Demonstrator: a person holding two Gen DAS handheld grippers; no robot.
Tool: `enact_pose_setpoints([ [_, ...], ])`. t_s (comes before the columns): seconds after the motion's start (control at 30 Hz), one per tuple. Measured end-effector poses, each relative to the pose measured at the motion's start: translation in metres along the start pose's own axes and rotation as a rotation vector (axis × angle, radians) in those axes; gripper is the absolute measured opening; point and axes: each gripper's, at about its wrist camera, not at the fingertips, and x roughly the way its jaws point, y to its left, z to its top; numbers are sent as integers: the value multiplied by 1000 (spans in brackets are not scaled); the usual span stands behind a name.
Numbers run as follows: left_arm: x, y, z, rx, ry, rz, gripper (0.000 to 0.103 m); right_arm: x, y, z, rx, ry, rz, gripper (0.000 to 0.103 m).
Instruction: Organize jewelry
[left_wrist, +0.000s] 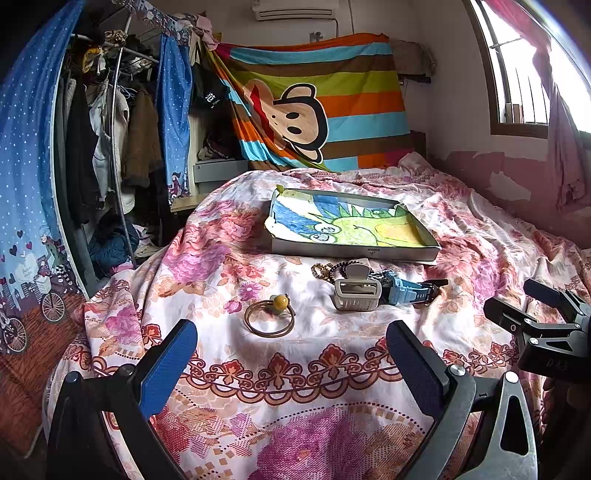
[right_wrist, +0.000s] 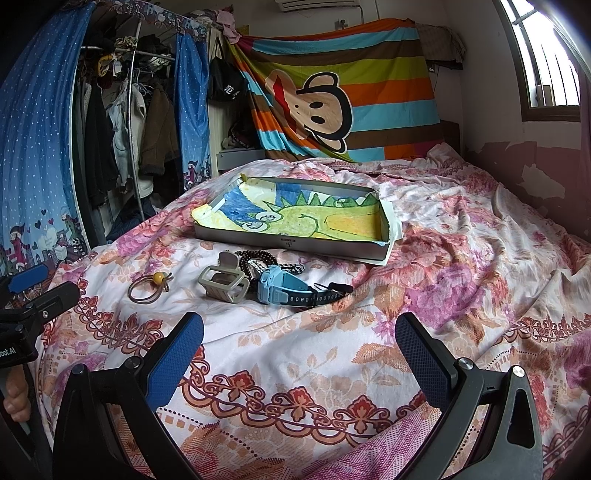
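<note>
A hair tie with a yellow bead (left_wrist: 269, 317) (right_wrist: 149, 287) lies on the floral bedspread. To its right lie a beige claw clip (left_wrist: 356, 291) (right_wrist: 223, 282), a light blue watch (left_wrist: 404, 290) (right_wrist: 280, 288), and dark beaded bracelets (left_wrist: 327, 269) (right_wrist: 255, 260). Behind them sits a shallow box (left_wrist: 354, 253) (right_wrist: 291, 243) lined with a crayon drawing. My left gripper (left_wrist: 291, 347) is open and empty, just short of the hair tie. My right gripper (right_wrist: 299, 349) is open and empty, in front of the watch. Each gripper shows at the edge of the other's view.
The bed's left edge drops toward a clothes rack (left_wrist: 110, 129) with blue curtains. A striped monkey blanket (left_wrist: 314, 103) hangs behind the bed. A window (left_wrist: 524, 74) is at the right wall. The bedspread (right_wrist: 461, 277) is rumpled to the right.
</note>
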Motion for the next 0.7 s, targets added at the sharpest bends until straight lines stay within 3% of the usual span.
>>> enact_pose_setpoints([
  [0.7, 5, 11, 2, -22, 16, 41, 103, 3, -1, 0, 1, 20, -13, 102],
])
